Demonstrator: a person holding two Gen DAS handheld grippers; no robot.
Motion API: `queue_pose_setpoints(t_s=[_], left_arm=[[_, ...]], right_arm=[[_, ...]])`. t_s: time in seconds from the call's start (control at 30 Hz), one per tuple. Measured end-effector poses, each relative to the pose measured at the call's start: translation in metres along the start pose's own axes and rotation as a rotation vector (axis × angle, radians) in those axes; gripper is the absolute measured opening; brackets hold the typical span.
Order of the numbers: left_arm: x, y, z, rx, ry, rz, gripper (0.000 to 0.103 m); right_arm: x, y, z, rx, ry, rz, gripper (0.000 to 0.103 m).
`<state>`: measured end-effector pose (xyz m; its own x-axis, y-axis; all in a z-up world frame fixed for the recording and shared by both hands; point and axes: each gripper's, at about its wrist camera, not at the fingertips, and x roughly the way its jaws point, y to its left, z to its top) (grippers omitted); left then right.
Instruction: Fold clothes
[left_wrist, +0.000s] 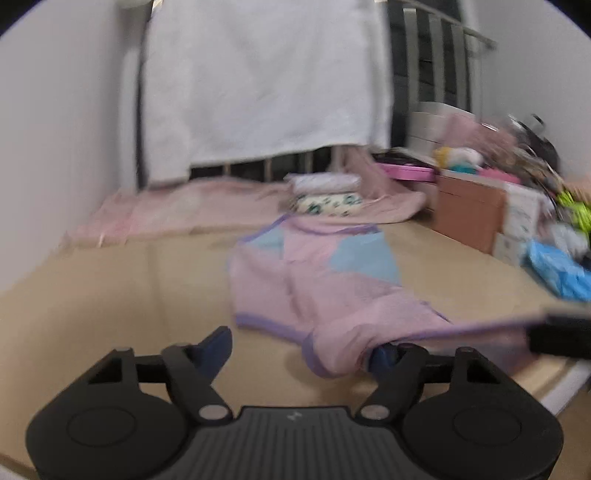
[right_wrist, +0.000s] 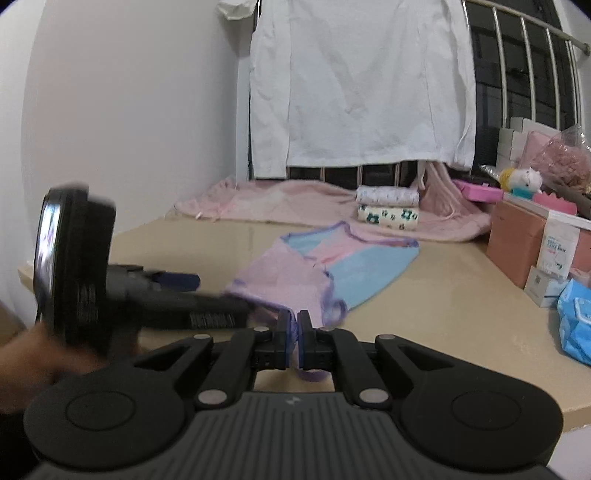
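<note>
Two claws: right (right_wrist: 293, 339) clamps pink garment (right_wrist: 291, 273) hem, left (left_wrist: 299, 349) spread wide.

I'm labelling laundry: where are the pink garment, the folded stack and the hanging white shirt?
Pink garment (right_wrist: 291, 273): right wrist view, its pink body.
Folded stack (right_wrist: 388, 206): right wrist view, between both pieces.
White shirt (right_wrist: 362, 81): right wrist view, mid-chest.

Garment (right_wrist: 325, 266) spread mid-tabletop (right_wrist: 443, 314). Behind it, two folded bundles (right_wrist: 388, 206) stacked on a blanket (right_wrist: 280, 206) along the far edge. Boxes (right_wrist: 532, 236) to the right. Sheet (right_wrist: 362, 85) hanging behind the blanket.
</note>
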<state>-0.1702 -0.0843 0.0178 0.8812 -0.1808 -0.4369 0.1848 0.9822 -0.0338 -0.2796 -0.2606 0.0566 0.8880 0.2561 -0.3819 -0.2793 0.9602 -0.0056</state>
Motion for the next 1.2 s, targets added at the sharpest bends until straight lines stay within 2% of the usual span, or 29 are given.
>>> queue_pose_setpoints(t_s=[0.27,0.3,0.37,0.43,0.5,0.57,0.67,0.7,0.77,0.8,0.87,0.9,0.97,1.1,1.2], left_arm=[[-0.041,0.012,0.01,0.171,-0.085,0.134,0.067],[-0.046,0.007,0.01,0.208,-0.099,0.138,0.063],[-0.057,-0.003,0.011,0.285,-0.127,0.144,0.049],[-0.058,-0.002,0.013,0.27,-0.108,0.125,0.024],[-0.058,0.001,0.014,0.247,-0.086,0.106,0.002],[-0.058,0.003,0.016,0.225,-0.064,0.086,0.002],[-0.058,0.006,0.018,0.191,-0.031,0.056,0.002],[-0.057,0.007,0.019,0.18,-0.02,0.046,0.002],[-0.057,0.011,0.019,0.164,-0.016,0.043,0.002],[-0.057,0.013,0.019,0.157,-0.015,0.042,0.002],[-0.057,0.017,0.02,0.142,-0.012,0.04,0.002],[-0.057,0.019,0.02,0.134,-0.01,0.039,0.002],[-0.057,0.023,0.02,0.119,-0.007,0.037,0.002],[-0.057,0.031,0.021,0.089,-0.002,0.033,0.002],[-0.057,0.037,0.022,0.067,0.003,0.031,0.002]], right_arm=[[0.023,0.022,-0.006,-0.088,0.031,-0.179,0.003],[0.027,0.025,-0.006,-0.099,0.033,-0.201,0.003],[0.033,0.034,-0.006,-0.14,0.018,-0.269,0.003],[0.037,0.046,-0.004,-0.2,-0.013,-0.359,0.003],[0.033,0.061,-0.001,-0.269,-0.119,-0.459,0.003],[0.028,0.071,0.0,-0.297,-0.225,-0.515,0.004],[0.045,0.065,-0.001,-0.237,-0.08,-0.41,0.01],[0.051,0.055,-0.005,-0.132,-0.003,-0.354,0.01],[0.054,0.049,-0.015,-0.038,0.058,-0.323,0.011],[0.055,0.054,-0.02,-0.044,0.066,-0.325,0.014],[0.055,0.064,-0.03,-0.057,0.081,-0.329,0.032],[0.058,0.07,-0.033,-0.078,0.084,-0.339,0.034],[0.063,0.082,-0.039,-0.12,0.089,-0.36,0.034],[0.08,0.092,-0.041,-0.252,0.059,-0.486,0.033],[0.091,0.099,-0.046,-0.4,0.063,-0.521,0.03]])
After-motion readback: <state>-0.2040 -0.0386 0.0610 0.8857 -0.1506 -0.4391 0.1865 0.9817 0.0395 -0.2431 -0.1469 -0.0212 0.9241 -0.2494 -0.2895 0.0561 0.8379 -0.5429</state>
